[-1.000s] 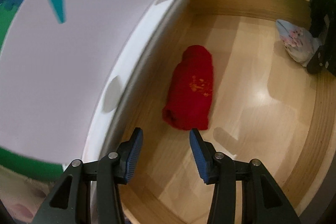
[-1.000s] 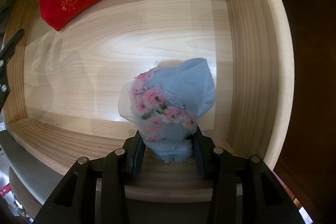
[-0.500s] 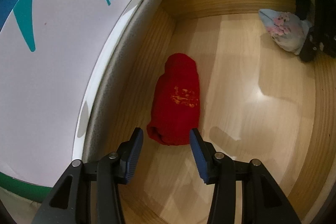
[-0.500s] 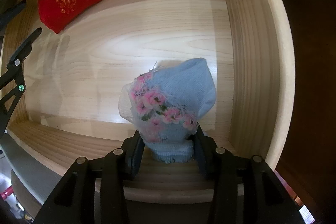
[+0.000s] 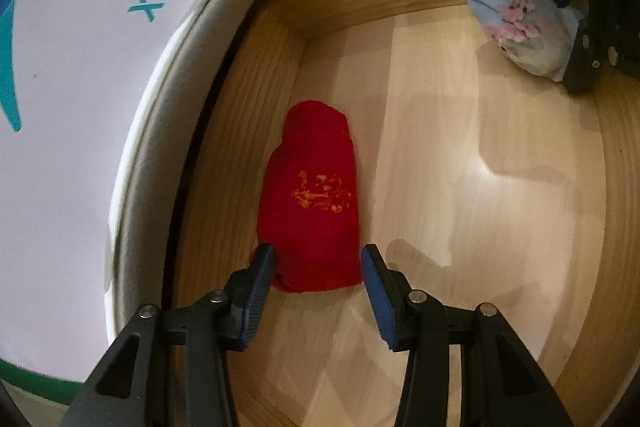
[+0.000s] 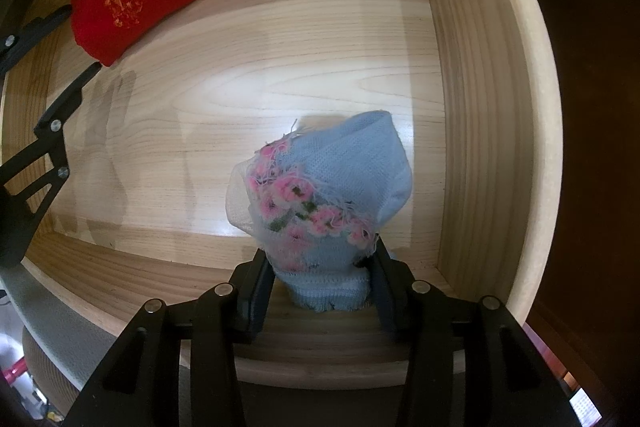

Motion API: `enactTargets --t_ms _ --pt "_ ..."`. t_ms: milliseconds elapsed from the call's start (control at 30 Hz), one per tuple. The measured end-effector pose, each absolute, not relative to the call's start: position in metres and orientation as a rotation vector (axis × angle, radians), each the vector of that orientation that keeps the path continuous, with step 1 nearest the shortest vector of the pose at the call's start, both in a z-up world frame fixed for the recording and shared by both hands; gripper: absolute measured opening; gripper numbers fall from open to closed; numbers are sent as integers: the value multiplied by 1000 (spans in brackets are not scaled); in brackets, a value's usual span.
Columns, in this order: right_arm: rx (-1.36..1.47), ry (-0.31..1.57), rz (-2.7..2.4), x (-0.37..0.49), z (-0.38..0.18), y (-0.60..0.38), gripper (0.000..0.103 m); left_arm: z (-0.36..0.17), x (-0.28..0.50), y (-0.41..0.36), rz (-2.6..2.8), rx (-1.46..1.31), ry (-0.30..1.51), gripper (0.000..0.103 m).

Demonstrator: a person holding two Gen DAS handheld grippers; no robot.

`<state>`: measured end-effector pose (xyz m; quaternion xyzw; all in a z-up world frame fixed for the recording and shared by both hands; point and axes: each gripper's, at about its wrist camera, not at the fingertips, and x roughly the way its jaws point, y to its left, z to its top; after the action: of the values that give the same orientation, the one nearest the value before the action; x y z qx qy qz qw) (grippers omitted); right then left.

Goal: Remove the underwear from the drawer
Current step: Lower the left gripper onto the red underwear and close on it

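Inside the wooden drawer [image 6: 492,75], 2 folded pieces of underwear: a red one with a gold print [image 5: 310,203] lying flat on the floor near the side wall by the white front panel, and a light blue knitted one with pink flowers [image 6: 320,203] standing bunched up in the opposite corner, well apart from the red one

Around the lower hem of the blue piece, the right gripper [image 6: 322,291], pointing straight down, both pads pressed into the fabric and clamped on it; bare pale wood with a bright glare patch behind it

At the near end of the red piece, the left gripper [image 5: 316,291], angled down into the drawer, blue pads [image 5: 376,291] standing apart on either side of the folded edge, 1 pad just beside the cloth at each flank, not squeezing it; jaws open

Across the drawer in the left wrist view, the blue piece [image 5: 520,27] held between dark fingers of the other tool

Beside the drawer, a white box with teal "XINCCI" lettering [image 5: 80,107], lying over the rounded white panel [image 5: 160,131]
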<state>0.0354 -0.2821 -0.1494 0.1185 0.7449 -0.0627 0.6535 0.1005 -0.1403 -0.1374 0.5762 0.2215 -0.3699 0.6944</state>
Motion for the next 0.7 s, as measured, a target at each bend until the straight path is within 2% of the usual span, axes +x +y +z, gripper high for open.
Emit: enactTargets --t_ms 533,700 --pt "274 1687 -136 36 -150 -284 45 -166 98 -147 -717 1337 407 48" --pt "274 1687 -136 36 -150 -285 45 -183 100 -150 -716 1355 408 57"
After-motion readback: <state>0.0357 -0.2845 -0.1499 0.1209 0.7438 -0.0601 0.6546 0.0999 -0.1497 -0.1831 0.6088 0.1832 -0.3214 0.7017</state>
